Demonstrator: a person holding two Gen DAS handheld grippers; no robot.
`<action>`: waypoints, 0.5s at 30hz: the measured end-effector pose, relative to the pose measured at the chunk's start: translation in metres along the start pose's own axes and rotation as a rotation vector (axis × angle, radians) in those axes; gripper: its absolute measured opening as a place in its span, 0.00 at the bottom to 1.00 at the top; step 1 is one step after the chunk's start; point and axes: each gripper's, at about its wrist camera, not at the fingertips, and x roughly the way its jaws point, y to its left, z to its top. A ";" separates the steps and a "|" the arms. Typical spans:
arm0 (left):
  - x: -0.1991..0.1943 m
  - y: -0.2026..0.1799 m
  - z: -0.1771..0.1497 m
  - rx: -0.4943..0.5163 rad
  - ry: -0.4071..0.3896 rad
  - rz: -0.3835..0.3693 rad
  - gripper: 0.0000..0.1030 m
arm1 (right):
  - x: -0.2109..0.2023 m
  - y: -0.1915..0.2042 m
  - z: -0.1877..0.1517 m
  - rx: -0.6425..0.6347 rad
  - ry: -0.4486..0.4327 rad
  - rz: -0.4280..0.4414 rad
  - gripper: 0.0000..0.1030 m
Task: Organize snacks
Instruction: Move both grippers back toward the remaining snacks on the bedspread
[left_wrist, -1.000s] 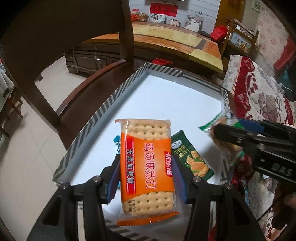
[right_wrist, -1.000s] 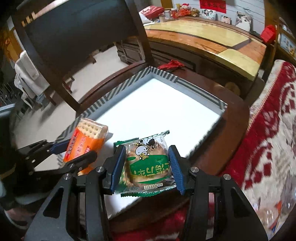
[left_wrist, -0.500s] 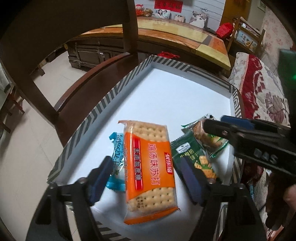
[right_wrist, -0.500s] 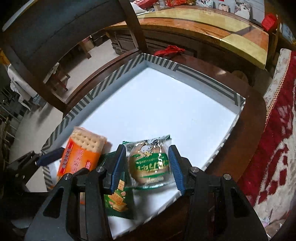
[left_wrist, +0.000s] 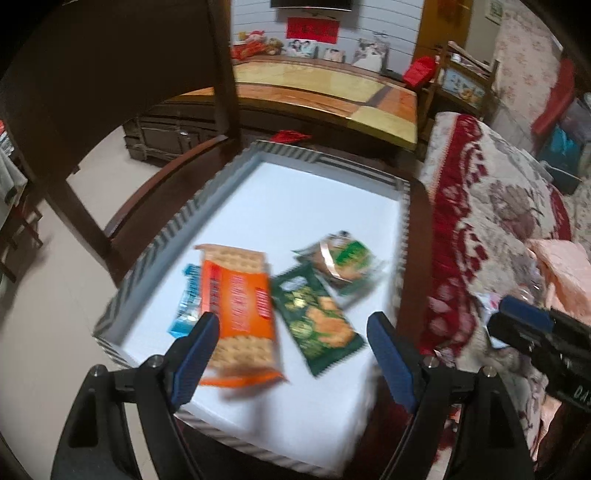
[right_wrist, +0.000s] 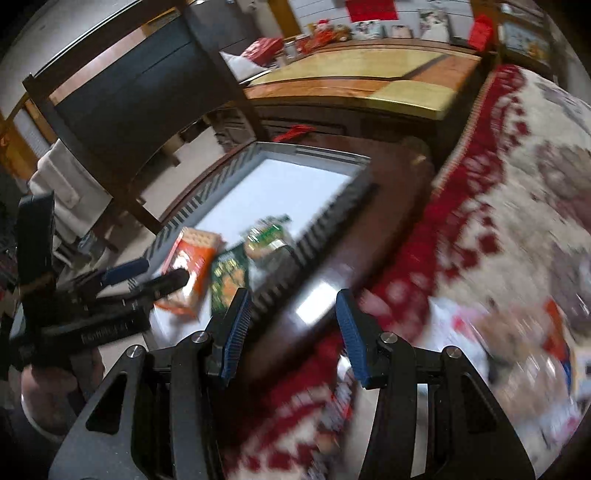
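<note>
A: Why did the snacks lie bunched at one end of the tray (left_wrist: 236, 173)?

B: Judging by their lie, each had been set down where a claw could reach over the tray's near rim. The orange cracker pack (left_wrist: 238, 310) rested flat on the tray's white floor, close to the near rim. A small blue packet (left_wrist: 186, 306) peeked out from under its left edge. The dark green biscuit packet (left_wrist: 317, 317) lay just right of the orange pack, and the clear-wrapped cake with the green label (left_wrist: 343, 264) sat a little farther into the tray, overlapping the green packet's far corner.

A: And the claws?

B: The left gripper (left_wrist: 293, 350) had just been opening. Its jaws stood wide and gripped nothing, with the orange pack's near end lying loose beside the left pad and the green packet below the gap. The right gripper (right_wrist: 295, 332) stood half open and empty, well clear of the tray's right rim, over the dark chair seat (right_wrist: 388, 206) and a red floral blanket (right_wrist: 498, 184). Probably it was heading for more snacks, though that view was too blurred to tell.
</note>
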 end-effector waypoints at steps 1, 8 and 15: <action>-0.002 -0.006 -0.001 0.008 0.003 -0.009 0.81 | -0.011 -0.005 -0.009 0.006 -0.003 -0.015 0.46; -0.012 -0.056 -0.017 0.085 0.032 -0.074 0.81 | -0.062 -0.037 -0.059 0.042 -0.002 -0.114 0.46; -0.006 -0.107 -0.037 0.141 0.097 -0.138 0.82 | -0.092 -0.070 -0.100 0.104 -0.004 -0.172 0.46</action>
